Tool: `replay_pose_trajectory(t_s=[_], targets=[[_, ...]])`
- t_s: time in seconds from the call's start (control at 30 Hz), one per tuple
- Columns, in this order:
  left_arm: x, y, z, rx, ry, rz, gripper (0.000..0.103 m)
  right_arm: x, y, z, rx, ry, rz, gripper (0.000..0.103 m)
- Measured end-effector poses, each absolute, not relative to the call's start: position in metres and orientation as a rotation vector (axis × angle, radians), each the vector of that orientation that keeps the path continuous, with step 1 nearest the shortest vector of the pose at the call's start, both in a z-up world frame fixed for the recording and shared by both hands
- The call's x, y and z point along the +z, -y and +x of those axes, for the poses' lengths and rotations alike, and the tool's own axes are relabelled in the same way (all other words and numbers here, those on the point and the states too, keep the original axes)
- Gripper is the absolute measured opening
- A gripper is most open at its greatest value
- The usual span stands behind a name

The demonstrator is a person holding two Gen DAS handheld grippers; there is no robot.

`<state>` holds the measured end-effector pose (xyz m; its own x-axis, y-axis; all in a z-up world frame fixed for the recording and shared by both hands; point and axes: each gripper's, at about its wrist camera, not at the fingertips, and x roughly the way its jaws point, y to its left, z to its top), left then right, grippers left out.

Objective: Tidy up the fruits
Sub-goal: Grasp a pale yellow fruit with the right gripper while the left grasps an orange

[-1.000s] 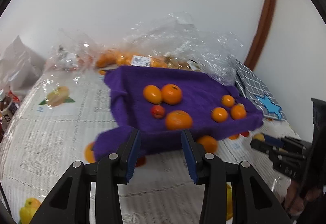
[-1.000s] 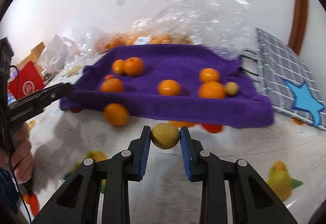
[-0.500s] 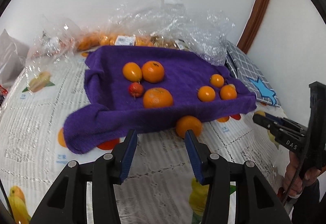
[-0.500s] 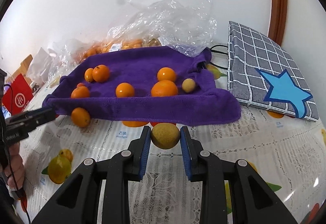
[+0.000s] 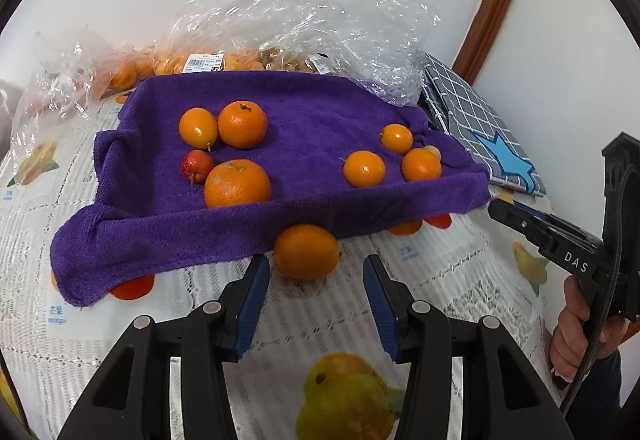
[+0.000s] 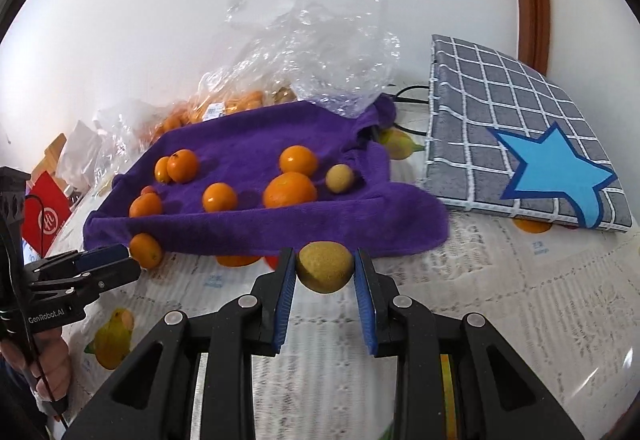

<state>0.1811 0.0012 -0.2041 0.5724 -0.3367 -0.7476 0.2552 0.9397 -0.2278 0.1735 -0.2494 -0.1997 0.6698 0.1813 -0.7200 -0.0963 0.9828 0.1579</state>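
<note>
- Yellow-brown round fruit (image 6: 325,266): pinched between the blue pads of the right gripper (image 6: 325,276), above the lace tablecloth (image 6: 500,300), just before the purple towel (image 6: 256,144).
- Orange (image 5: 306,250): on the tablecloth, against the towel's front edge, just ahead of the left gripper (image 5: 316,292), whose jaws are spread.
- Towel: carries several oranges and one small red fruit (image 5: 197,164).
- Grey checked cushion with blue star (image 6: 520,144): right of the towel.

Both wrist views low, facing purple towel (image 5: 312,108) (image 6: 256,144).
</note>
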Motion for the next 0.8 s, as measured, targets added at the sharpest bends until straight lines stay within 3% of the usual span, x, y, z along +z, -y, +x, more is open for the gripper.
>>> replay_pose_trajectory(t_s=[0.8], targets=[[-0.214,0.011,0.200,-0.278,-0.947,-0.117,0.047,-0.208,0.274,0.184,0.131,-0.864,0.123,0.029]])
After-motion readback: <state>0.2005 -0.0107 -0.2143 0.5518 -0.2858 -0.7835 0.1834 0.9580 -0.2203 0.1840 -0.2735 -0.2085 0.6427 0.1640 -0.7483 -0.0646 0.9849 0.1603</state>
